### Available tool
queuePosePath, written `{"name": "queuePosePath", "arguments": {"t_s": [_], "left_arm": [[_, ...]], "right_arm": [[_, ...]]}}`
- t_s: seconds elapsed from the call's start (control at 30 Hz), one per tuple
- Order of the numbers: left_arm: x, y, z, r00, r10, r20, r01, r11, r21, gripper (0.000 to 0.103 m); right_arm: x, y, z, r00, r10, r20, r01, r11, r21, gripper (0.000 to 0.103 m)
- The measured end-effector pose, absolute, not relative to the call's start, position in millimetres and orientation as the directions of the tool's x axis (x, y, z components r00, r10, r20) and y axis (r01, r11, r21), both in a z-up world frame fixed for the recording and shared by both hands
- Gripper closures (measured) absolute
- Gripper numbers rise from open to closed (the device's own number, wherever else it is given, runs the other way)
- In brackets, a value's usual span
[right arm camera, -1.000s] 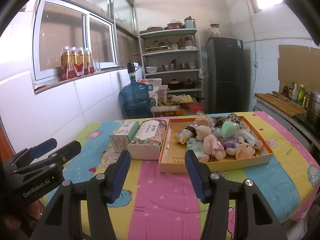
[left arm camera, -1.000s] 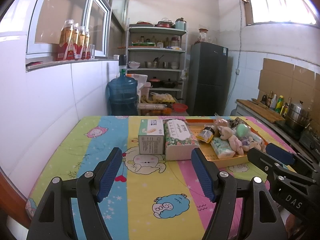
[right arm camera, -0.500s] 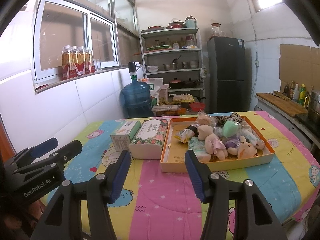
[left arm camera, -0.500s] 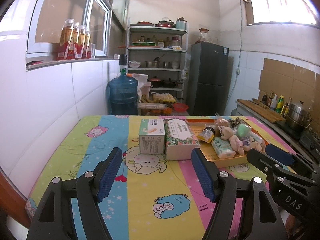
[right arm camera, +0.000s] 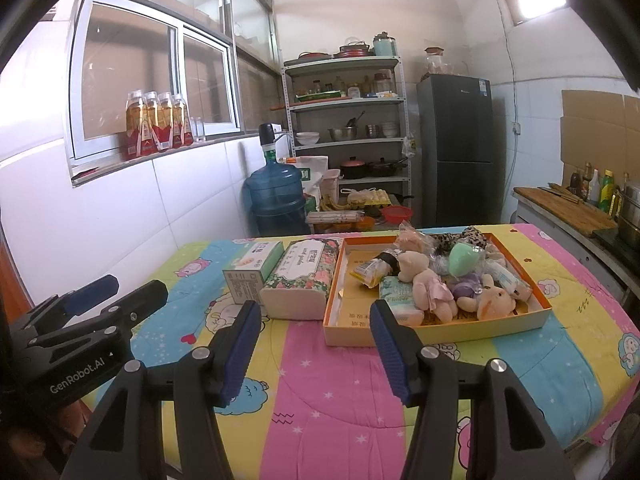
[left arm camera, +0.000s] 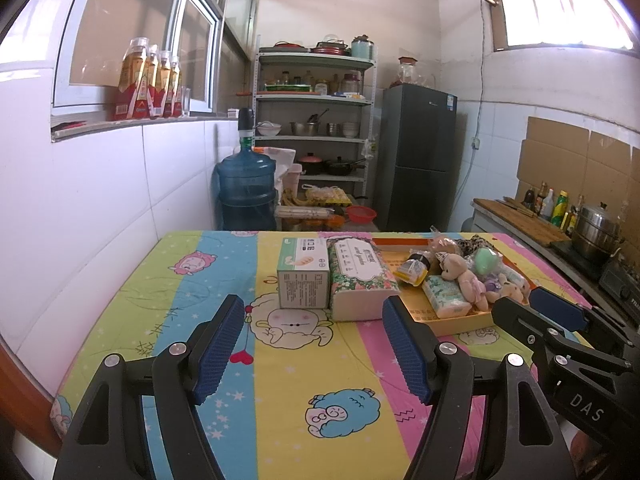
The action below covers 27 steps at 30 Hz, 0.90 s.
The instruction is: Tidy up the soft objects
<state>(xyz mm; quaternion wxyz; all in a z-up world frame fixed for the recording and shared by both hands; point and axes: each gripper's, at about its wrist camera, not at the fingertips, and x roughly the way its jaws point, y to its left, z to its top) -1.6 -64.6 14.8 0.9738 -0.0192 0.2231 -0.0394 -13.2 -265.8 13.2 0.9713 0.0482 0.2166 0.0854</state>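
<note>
An orange tray [right arm camera: 548, 311] on the cartoon-print cloth holds several soft things: a beige teddy bear [right arm camera: 424, 276], a small pink plush [right arm camera: 494, 300], a green sponge [right arm camera: 464, 260], a tissue pack [right arm camera: 398, 294] and a yellow packet [right arm camera: 368, 272]. Left of it lie a floral tissue pack [right arm camera: 304, 276] and a green-white box [right arm camera: 250, 268]. My right gripper [right arm camera: 314, 318] hangs open over the cloth just short of the tray, nothing between its blue pads. My left gripper [left arm camera: 312, 320] is open too, short of the box [left arm camera: 304, 276] and floral pack [left arm camera: 358, 276]. The tray [left arm camera: 460, 322] sits to its right.
The table stands against a white tiled wall [left arm camera: 100, 200] on the left. Behind it are a water jug [left arm camera: 246, 190], a metal shelf [left arm camera: 316, 136] and a dark fridge [left arm camera: 420, 156]. A counter with bottles and a pot [left arm camera: 596, 232] runs along the right.
</note>
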Motion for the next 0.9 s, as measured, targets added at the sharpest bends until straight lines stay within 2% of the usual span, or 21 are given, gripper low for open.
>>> {"name": "queuePosePath", "arguments": {"t_s": [0.9], "left_arm": [[-1.0,-63.9,14.4,0.896,-0.087,-0.435,0.069,0.996,-0.057,0.03]], "right_arm": [[-13.3,-263.5,13.4,0.888,0.192,-0.417,-0.15,0.98,0.133,0.047]]}}
